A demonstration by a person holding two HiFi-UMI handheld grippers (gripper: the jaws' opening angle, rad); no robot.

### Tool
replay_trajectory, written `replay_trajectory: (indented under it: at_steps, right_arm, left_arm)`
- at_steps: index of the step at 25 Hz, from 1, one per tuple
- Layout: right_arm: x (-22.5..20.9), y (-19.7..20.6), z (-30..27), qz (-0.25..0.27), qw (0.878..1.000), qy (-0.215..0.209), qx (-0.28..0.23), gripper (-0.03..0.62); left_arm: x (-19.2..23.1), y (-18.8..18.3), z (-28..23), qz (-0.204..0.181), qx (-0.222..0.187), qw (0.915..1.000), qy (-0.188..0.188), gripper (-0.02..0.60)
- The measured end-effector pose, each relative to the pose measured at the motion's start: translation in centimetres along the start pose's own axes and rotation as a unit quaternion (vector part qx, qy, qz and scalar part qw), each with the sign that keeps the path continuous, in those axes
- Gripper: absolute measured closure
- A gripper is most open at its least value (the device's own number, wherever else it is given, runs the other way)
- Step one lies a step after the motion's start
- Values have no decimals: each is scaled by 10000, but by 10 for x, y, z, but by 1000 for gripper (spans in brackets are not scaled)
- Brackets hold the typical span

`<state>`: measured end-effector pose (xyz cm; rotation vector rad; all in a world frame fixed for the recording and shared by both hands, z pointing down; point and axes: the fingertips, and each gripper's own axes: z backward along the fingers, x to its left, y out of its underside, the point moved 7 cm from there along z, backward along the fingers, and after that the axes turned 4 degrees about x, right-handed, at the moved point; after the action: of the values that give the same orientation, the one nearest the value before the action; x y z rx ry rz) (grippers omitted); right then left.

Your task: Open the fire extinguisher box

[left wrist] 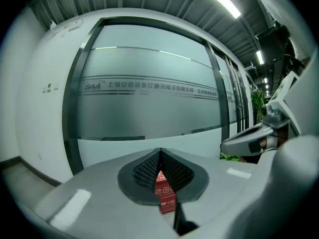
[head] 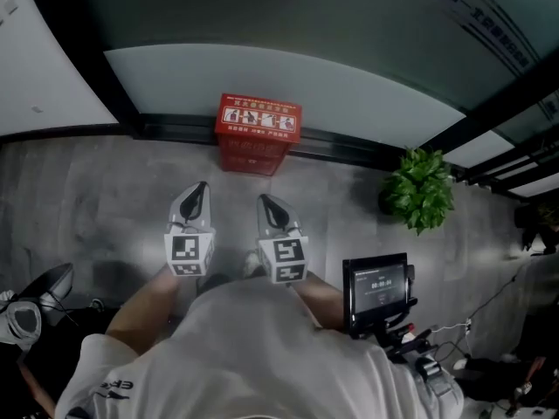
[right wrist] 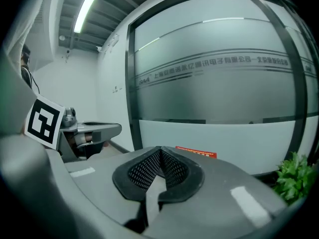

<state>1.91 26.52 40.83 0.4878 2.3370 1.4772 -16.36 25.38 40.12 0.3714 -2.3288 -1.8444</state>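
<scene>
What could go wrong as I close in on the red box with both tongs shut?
1. The left tongs and right tongs are shut and short of the red fire extinguisher box. If they arrive shut, they may shove the box instead of catching its lid.
2. The box stands against the glass wall, so an overshoot could strike the glass.
3. The potted plant stands to the box's right, and a wide swing might clip it.

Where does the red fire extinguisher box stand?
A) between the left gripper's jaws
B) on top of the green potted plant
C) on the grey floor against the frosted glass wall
C: the red fire extinguisher box stands on the grey floor, at the foot of the frosted glass wall.
</scene>
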Motion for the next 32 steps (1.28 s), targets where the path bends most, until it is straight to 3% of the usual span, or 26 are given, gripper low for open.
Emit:
replay_trajectory:
  at_steps: [8, 16, 23, 29, 32]
  right_arm:
    - [-39, -2, -47, -95, 9995, 110, 271, 580]
    - [-75, 3, -132, -75, 9950, 522, 852, 580]
    - [-100, 1, -208, 451, 9846, 942, 1402, 580]
    - [-122, 16, -245, 853, 9753, 982, 1788, 580]
    - [-134, 30, -264, 1127, 9707, 846, 1947, 580]
  left_arm:
    - [7, 10, -68, -124, 286, 9995, 81, 578]
    - [40, 36, -164, -504, 655, 9946, 628, 580]
    - [62, 62, -243, -1148, 1039, 9802, 1235, 578]
    - [64, 82, -286, -1533, 1362, 9695, 1346, 578]
    - [61, 99, -307, -1905, 1516, 9609, 1316, 578]
